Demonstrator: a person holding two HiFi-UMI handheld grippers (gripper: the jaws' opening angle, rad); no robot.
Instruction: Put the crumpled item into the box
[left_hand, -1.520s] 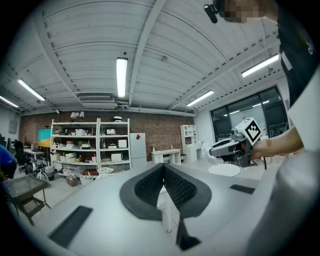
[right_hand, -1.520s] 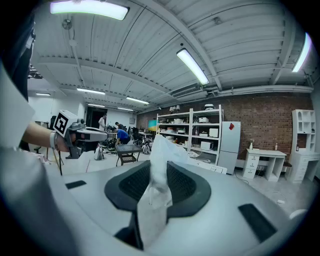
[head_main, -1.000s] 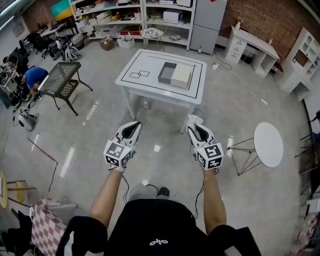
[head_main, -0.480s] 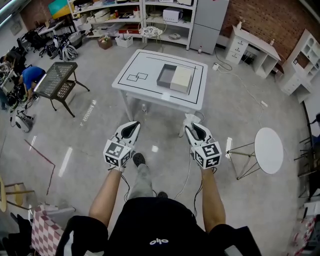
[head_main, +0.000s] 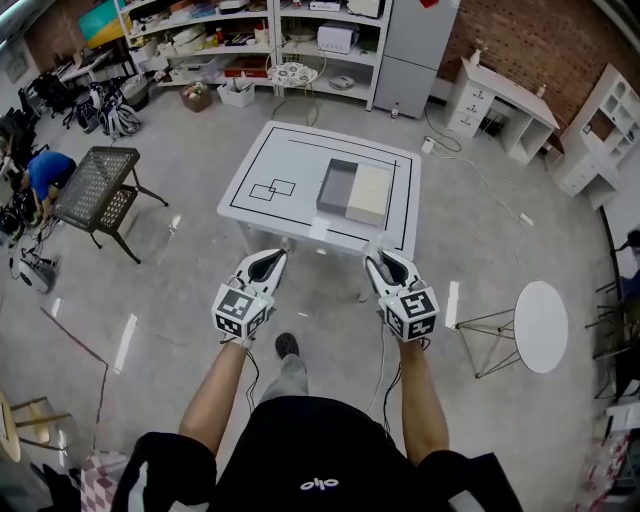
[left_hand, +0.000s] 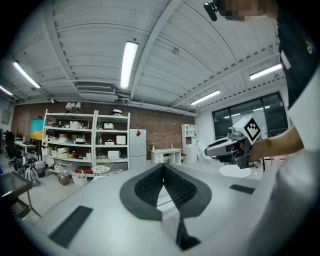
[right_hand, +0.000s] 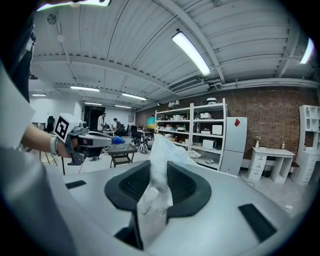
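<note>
A white table (head_main: 270, 165) with black lines stands ahead on the floor. On it sits an open grey box (head_main: 336, 187) with a cream flap (head_main: 368, 194) beside it. My right gripper (head_main: 384, 260) is held in the air short of the table's near edge. It is shut on a crumpled, translucent white item (right_hand: 159, 167) that sticks up between the pads (right_hand: 182, 185). My left gripper (head_main: 267, 260) hovers level with it to the left. Its jaws (left_hand: 162, 182) meet at the tip with nothing between them.
A black mesh side table (head_main: 95, 185) stands at the left and a round white table (head_main: 541, 325) at the right. Shelves (head_main: 250, 30) and a fridge line the far wall. A person in blue (head_main: 45, 170) crouches at the far left. A cable lies on the floor.
The white table has come nearer and now lies just beyond both grippers. The grippers keep the same pose and the same grip.
</note>
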